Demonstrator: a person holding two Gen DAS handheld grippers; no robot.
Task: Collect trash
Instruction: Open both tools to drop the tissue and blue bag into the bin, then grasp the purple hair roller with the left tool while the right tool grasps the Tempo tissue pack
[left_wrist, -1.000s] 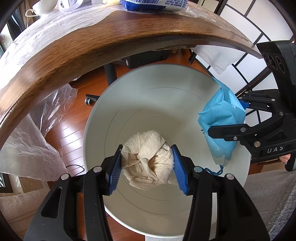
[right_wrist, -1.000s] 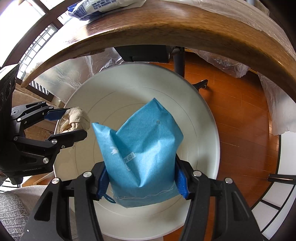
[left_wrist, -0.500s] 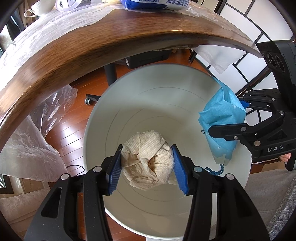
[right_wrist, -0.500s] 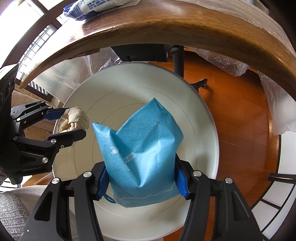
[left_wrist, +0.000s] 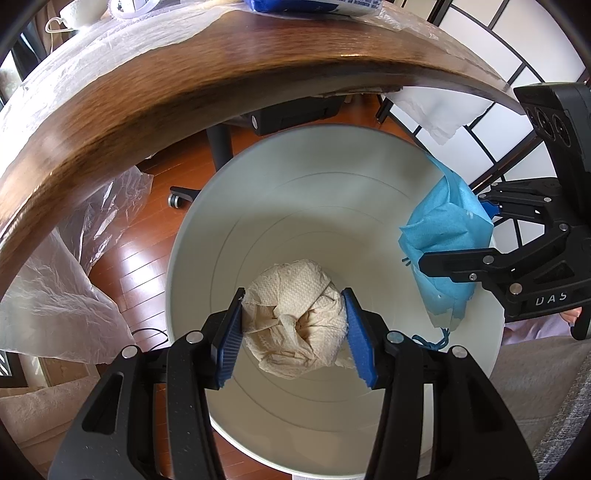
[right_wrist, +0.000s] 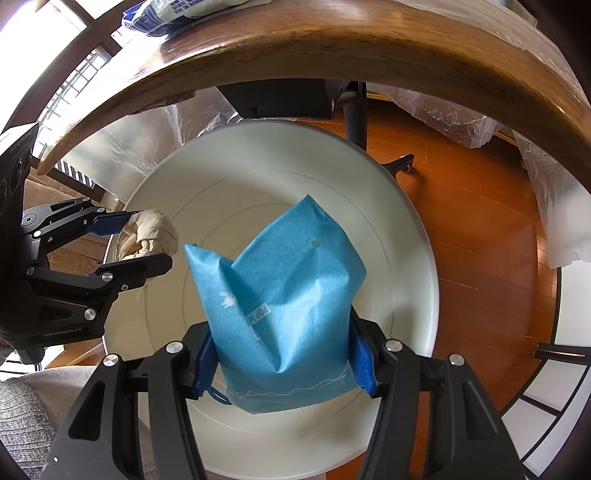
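My left gripper (left_wrist: 293, 332) is shut on a crumpled beige paper towel ball (left_wrist: 295, 317) and holds it over the open white trash bin (left_wrist: 295, 206). My right gripper (right_wrist: 282, 354) is shut on a blue crumpled bag (right_wrist: 280, 295) and holds it over the same bin (right_wrist: 406, 236). In the left wrist view the right gripper with the blue bag (left_wrist: 443, 251) hangs at the bin's right rim. In the right wrist view the left gripper with the paper towel ball (right_wrist: 147, 236) is at the bin's left rim. The bin's inside looks empty.
A brown wooden table edge (left_wrist: 184, 92) arcs above the bin, covered with clear plastic sheet (left_wrist: 55, 288) that hangs down. A blue-and-white package (right_wrist: 170, 14) lies on the table. An office chair base (right_wrist: 354, 110) stands on the wooden floor (right_wrist: 480, 221) behind the bin.
Almost nothing. Both grippers keep their hold over the bin, with only a slight shift of view.
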